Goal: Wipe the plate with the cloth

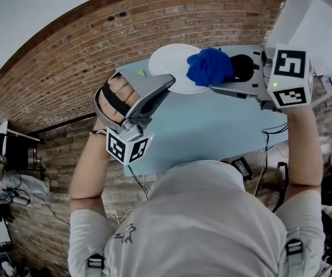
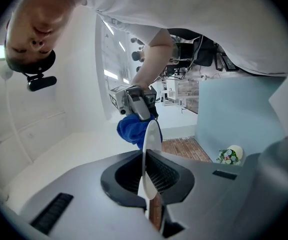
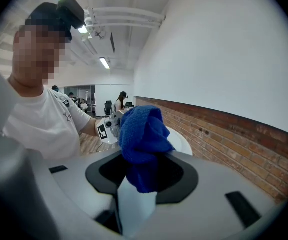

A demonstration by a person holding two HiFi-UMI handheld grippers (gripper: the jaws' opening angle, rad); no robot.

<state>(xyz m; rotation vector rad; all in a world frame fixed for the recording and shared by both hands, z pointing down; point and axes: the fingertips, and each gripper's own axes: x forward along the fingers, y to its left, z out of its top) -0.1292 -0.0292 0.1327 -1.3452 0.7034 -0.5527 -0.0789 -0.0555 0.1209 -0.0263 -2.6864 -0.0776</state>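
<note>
A white plate [image 1: 169, 62] is held up on edge over the light blue table [image 1: 212, 131]. My left gripper [image 1: 167, 81] is shut on its near rim. In the left gripper view the plate [image 2: 151, 139] runs edge-on between the jaws of the left gripper [image 2: 149, 176]. A bunched blue cloth [image 1: 210, 66] lies against the plate's right side, and my right gripper [image 1: 217, 85] is shut on it. In the right gripper view the cloth [image 3: 141, 134] fills the jaws of the right gripper [image 3: 139, 181], with the plate [image 3: 183, 143] just behind it.
A white box [image 1: 316, 27] stands at the table's far right. A small black device [image 1: 242, 167] lies at the near table edge, with cables [image 1: 270, 154] hanging beside it. The floor is brick. A small flowered object [image 2: 229, 155] shows low in the left gripper view.
</note>
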